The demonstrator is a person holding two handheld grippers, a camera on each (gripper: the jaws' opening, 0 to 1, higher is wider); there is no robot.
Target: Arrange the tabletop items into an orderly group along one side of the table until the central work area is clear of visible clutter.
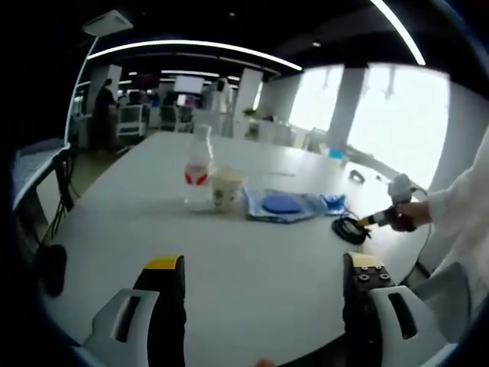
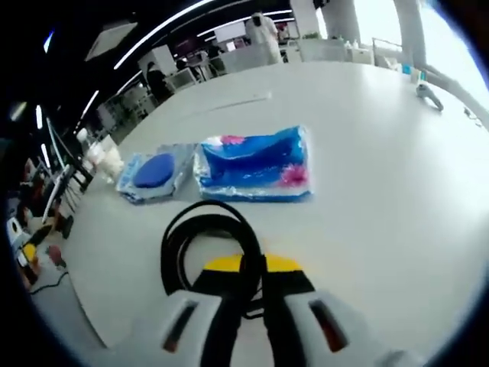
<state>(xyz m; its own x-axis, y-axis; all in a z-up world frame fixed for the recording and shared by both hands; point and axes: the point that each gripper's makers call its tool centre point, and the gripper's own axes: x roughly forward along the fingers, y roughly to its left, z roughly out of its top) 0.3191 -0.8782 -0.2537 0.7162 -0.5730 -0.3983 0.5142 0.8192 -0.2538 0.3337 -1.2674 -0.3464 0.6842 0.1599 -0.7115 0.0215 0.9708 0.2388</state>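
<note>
Table (image 1: 252,252): big white top, and the middle is bare near the left gripper; the clutter sits in a loose row further out.
Blue packet (image 2: 254,164): largest item, a shiny blue wrapper lying flat, just beyond the cable loop in the right gripper view.
Round-pad pouch (image 2: 155,174): clear pouch with a blue disc inside, right beside the blue packet, edges close or touching, I can't tell which.
Bottle (image 1: 199,170): clear, red label, upright, next to the paper cup (image 1: 226,188).
Cable (image 2: 206,245): black coil lying on the table, and here's the action. One strand runs straight between the right jaws.
Right gripper (image 2: 252,294): jaws pinched nearly together with the cable strand clamped between them.
Left gripper (image 1: 263,287): jaws spread wide, nothing between them, hovering over bare table.
Risk: only one strand is pinched, so a drag could uncoil the loop and leave it trailing across the centre; a sweeping coil could also nudge the blue packet out of line.
</note>
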